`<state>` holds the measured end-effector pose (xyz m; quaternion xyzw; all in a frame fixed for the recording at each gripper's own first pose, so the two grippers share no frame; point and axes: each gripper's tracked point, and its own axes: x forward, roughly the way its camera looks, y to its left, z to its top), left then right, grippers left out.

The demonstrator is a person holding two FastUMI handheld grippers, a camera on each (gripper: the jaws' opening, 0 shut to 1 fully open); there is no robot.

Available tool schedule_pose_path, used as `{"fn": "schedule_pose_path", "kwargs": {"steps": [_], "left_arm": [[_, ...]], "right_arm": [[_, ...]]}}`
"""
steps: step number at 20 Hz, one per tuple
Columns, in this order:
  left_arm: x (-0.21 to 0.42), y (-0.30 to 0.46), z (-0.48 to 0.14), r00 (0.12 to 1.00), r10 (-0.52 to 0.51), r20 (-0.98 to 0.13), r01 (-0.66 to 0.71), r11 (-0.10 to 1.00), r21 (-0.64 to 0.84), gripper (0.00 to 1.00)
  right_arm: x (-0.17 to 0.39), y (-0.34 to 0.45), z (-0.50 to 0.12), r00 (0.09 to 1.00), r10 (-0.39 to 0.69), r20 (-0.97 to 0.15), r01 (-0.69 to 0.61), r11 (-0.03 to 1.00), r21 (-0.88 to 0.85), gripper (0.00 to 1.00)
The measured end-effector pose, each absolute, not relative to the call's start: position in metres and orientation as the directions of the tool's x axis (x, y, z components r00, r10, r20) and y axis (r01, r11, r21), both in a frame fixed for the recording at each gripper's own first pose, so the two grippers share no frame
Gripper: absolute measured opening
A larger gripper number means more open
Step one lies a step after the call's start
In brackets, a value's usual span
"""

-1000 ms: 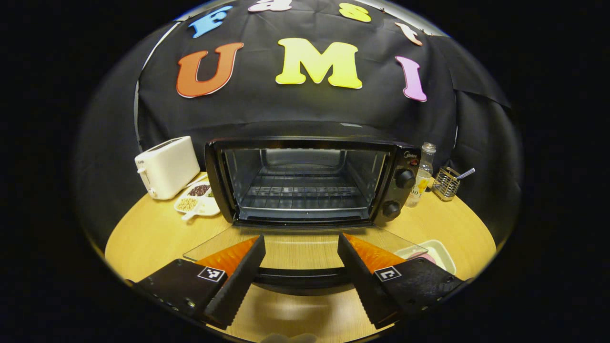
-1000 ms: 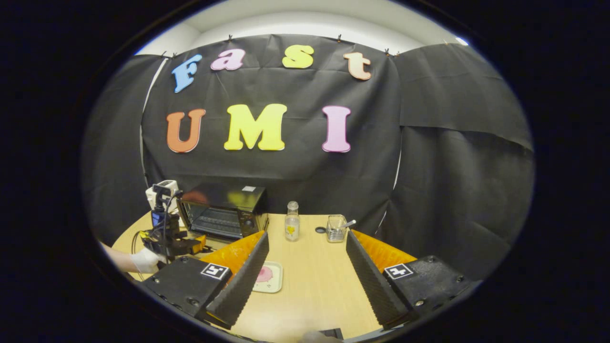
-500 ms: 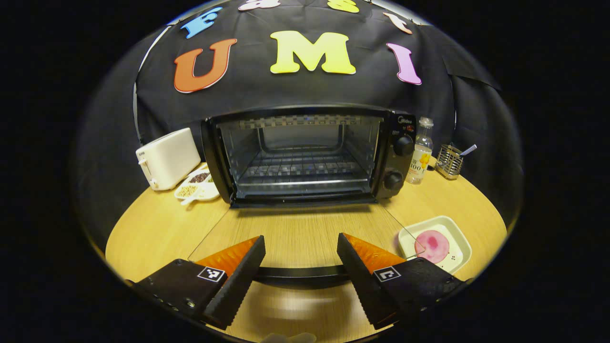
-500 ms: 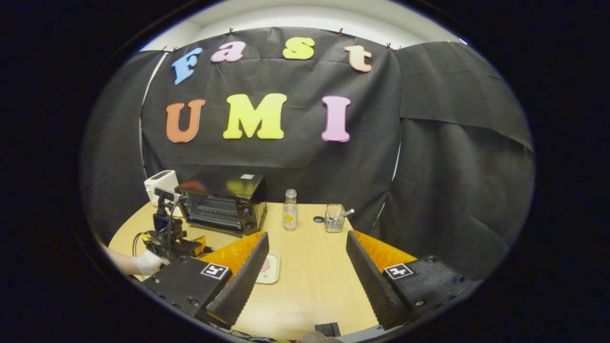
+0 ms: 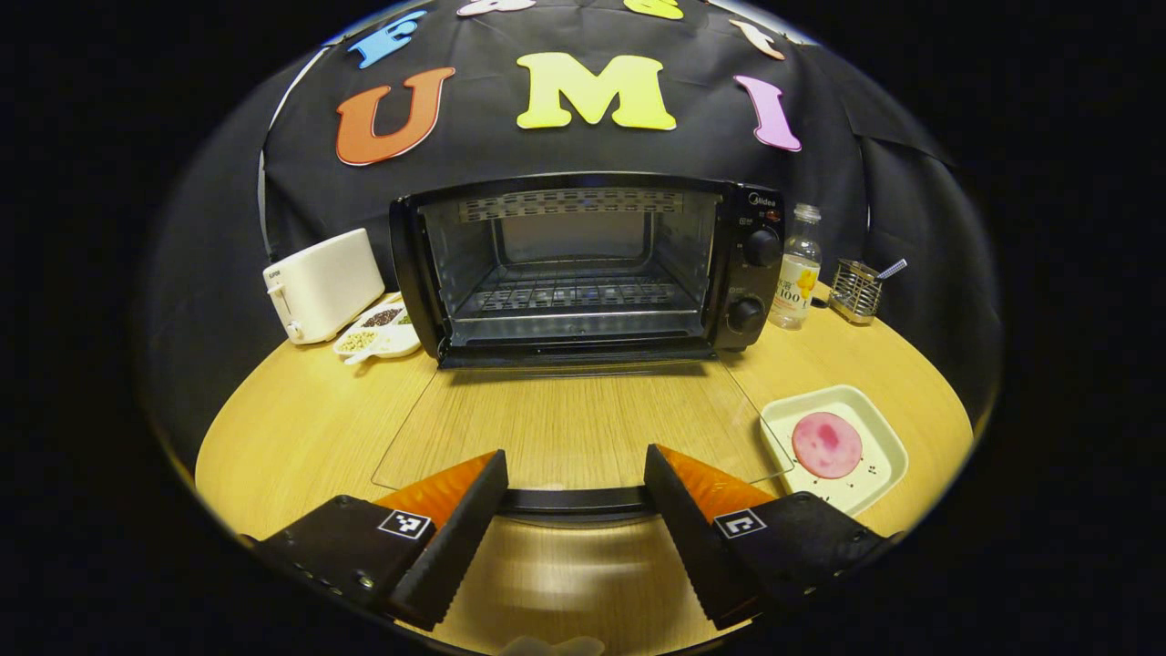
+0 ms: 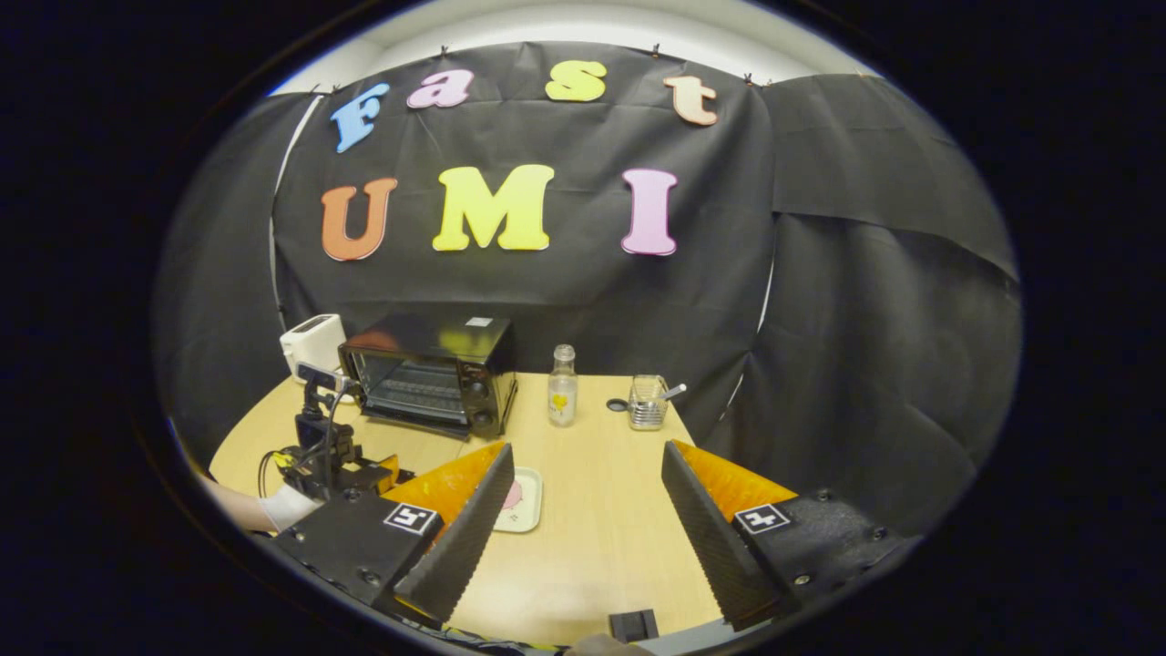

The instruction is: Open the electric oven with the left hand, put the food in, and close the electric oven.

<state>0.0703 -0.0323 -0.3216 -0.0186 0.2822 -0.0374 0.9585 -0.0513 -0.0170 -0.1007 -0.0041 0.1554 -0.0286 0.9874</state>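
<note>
Oven (image 5: 583, 264) door (image 5: 565, 428) lies flat; left gripper (image 5: 576, 510) jaws apart astride its handle (image 5: 574, 501). Withdraw straight back, avoiding snags.

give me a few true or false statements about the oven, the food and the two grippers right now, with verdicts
1. The electric oven has its glass door folded down flat. True.
2. The pink food lies on the oven rack. False: it lies in a white tray on the table, to the right of the door.
3. The left hand-held gripper is open, its fingers to either side of the door handle. True.
4. The right hand-held gripper holds the bottle. False: it is open and holds nothing; the bottle stands by the oven.
5. A white toaster stands left of the oven. True.
</note>
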Motion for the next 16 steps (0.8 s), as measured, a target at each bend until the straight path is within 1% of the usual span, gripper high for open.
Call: {"fn": "schedule_pose_path", "kwargs": {"steps": [3,6,12,14,16], "left_arm": [[0.069,-0.029,-0.309,0.857,-0.073,-0.510,0.048,0.997,-0.062,0.96],[0.062,-0.026,-0.282,0.884,-0.084,-0.460,0.064,0.996,-0.058,0.96],[0.033,-0.006,-0.210,0.927,-0.087,-0.365,0.067,0.995,-0.067,0.96],[0.019,0.003,-0.181,0.943,-0.082,-0.323,0.066,0.996,-0.060,0.96],[0.002,0.011,-0.152,0.957,-0.076,-0.281,0.063,0.997,-0.052,0.96]], "right_arm": [[-0.051,-0.021,-0.103,0.950,-0.071,-0.304,0.069,0.997,-0.015,1.00],[-0.046,-0.025,-0.113,0.944,-0.075,-0.322,0.084,0.996,0.012,1.00],[-0.014,-0.013,-0.138,0.933,-0.015,-0.359,0.022,1.000,0.017,1.00],[0.001,-0.006,-0.152,0.926,0.012,-0.377,-0.010,1.000,0.007,0.99],[0.017,0.004,-0.174,0.909,0.055,-0.414,-0.052,0.998,0.019,0.94]]}}
